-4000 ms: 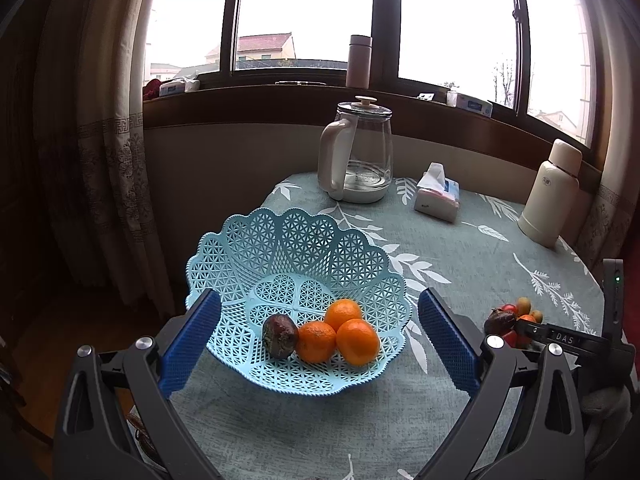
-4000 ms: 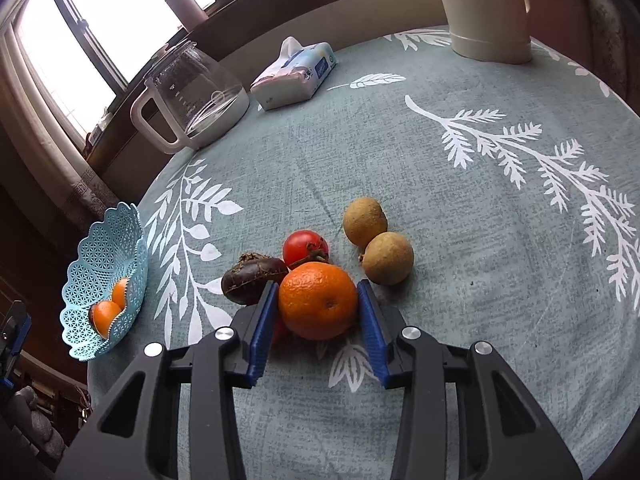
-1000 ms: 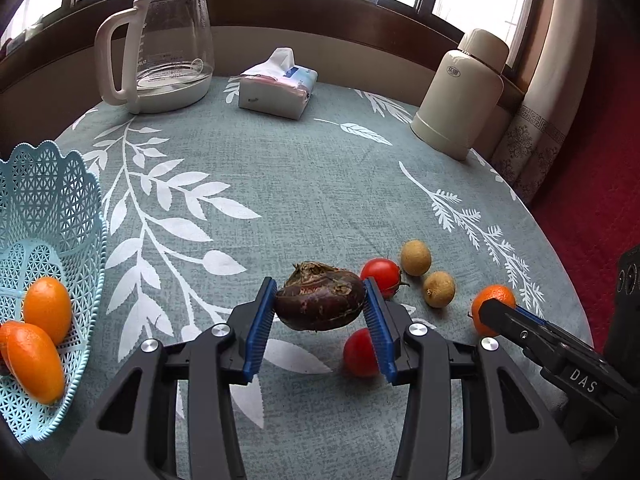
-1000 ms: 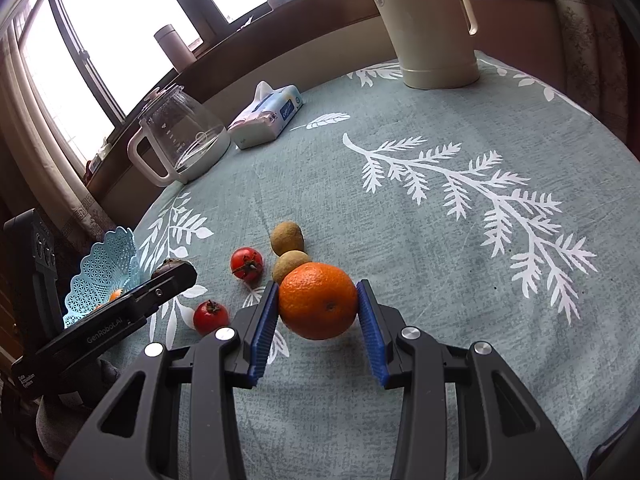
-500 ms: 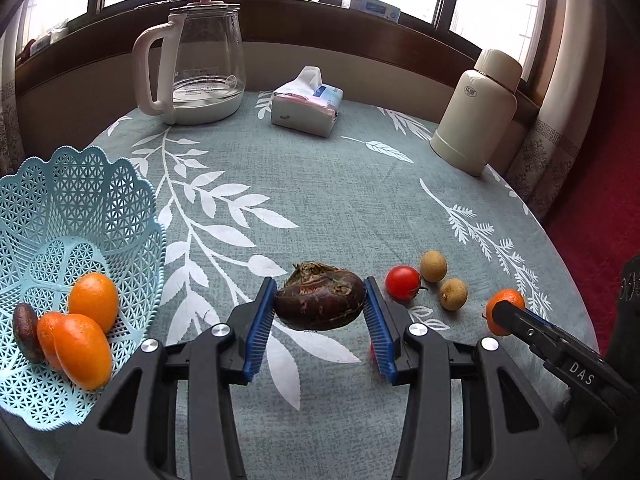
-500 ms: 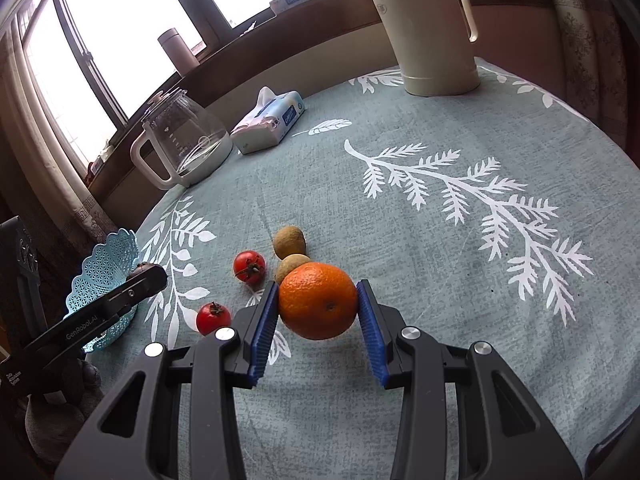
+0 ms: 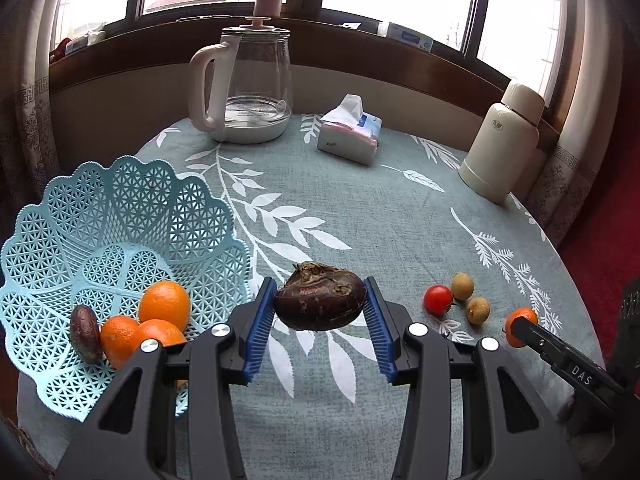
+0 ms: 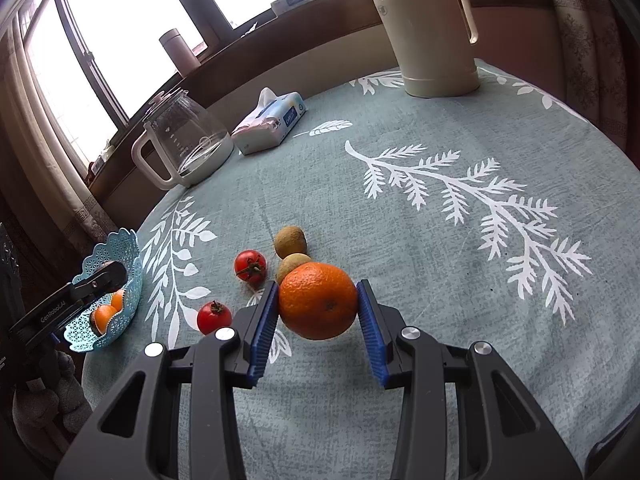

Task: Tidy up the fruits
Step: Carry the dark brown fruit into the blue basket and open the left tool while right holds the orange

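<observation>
Left gripper [image 7: 320,312] w/ dark fruit [image 7: 320,301] now nearer basket [image 7: 120,200]; "DAS", "GenRoboLAI" readable.

Four oranges [image 8: 318,306]; two dark fruits [image 7: 320,302], two red fruits [image 8: 250,265], two brown fruits [image 8: 290,241]; one basket [image 7: 120,200]

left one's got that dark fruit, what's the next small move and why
Probably carry the left gripper leftward over the blue basket before opening. The dark fruit is clamped just right of the basket's rim, above the tablecloth, and similar fruit already sits inside.
</observation>
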